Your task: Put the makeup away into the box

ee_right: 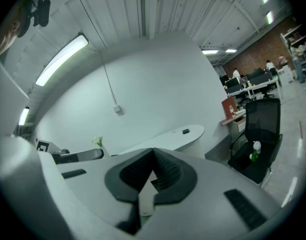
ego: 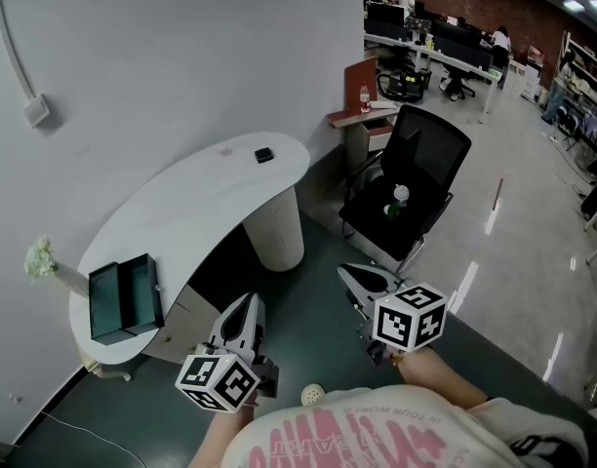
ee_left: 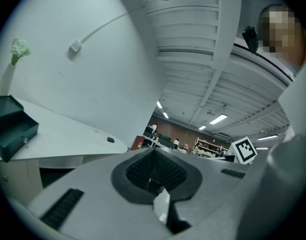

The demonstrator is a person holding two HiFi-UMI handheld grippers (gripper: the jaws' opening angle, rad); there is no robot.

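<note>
- Left hand-held gripper [ego: 248,305]: jaws pressed together, nothing between them; held in the air before the desk's [ego: 211,193] near end, touching nothing on it
- Right hand-held gripper [ego: 355,276]: jaws likewise closed and empty; over the floor, between the desk and the office chair [ego: 416,164]
- Box [ego: 123,300]: dark teal, lid open; stands on the desk's near-left end; nothing can be made out inside it
- Small black item [ego: 264,154]: lies on the desk's far end, well apart from the box; probably the makeup, though too small to confirm
- Pale flower [ego: 40,258]: just left of the box, at the desk's edge
- Progress, as judged: nothing stowed yet; the reach, the pick-up, the carry to the box and the release all remain
</note>
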